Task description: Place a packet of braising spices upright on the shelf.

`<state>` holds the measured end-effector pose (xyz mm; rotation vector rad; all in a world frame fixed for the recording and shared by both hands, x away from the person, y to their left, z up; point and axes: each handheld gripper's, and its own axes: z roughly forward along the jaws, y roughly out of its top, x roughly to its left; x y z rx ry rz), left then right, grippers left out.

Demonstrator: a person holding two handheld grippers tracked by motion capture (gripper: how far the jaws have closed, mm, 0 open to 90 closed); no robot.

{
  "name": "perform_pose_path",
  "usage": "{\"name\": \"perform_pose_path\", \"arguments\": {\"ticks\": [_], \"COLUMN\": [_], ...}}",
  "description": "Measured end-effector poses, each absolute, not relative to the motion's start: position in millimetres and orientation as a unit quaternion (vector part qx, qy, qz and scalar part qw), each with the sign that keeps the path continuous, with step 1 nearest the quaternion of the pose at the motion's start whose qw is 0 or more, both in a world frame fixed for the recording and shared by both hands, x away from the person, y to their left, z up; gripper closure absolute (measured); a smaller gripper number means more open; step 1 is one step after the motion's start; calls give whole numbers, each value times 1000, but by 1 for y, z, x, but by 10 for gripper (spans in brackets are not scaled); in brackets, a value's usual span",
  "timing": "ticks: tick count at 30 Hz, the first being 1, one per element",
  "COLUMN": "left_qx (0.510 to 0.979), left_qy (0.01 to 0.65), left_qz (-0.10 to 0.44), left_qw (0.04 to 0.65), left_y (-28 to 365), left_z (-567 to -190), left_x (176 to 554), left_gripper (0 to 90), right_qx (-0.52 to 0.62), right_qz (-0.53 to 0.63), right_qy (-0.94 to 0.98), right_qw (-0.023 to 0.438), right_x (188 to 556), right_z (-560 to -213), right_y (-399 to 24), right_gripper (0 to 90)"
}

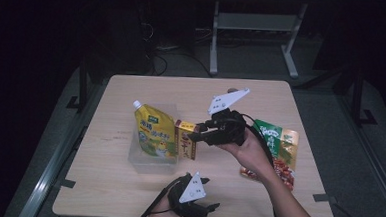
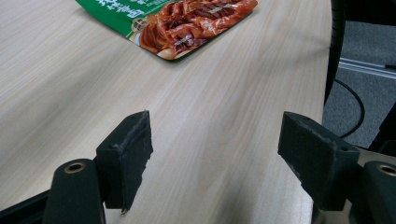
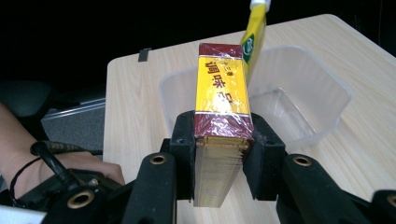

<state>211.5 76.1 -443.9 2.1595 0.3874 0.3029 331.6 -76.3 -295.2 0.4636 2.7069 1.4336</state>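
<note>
Right tool [image 3: 223, 154] clamps the yellow seasoning box [image 3: 222, 93] at the clear tub's [image 3: 327, 79] 9 o'clock rim; left tool [image 2: 217, 163] stands wide open, empty, above the worktop [image 2: 70, 84].

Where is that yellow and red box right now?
The yellow and red box is clamped in the right tool, held at the right rim of the clear plastic tub, beside the yellow spouted pouch standing in it.
</note>
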Motion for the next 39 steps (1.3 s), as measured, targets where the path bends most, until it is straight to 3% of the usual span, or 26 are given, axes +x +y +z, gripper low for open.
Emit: {"name": "perform_pose_path", "arguments": {"ticks": [39], "left_qx": [866], "left_qy": [155], "left_qz": [123], "left_qw": [458], "left_y": [78], "left_z": [-442], "left_x": [210], "left_gripper": [253], "right_qx": [82], "right_qz": [445], "right_qy": [892], "right_qw": [-9], "right_x": [344], "right_z": [-307], "right_y": [7], "right_gripper": [669]}}
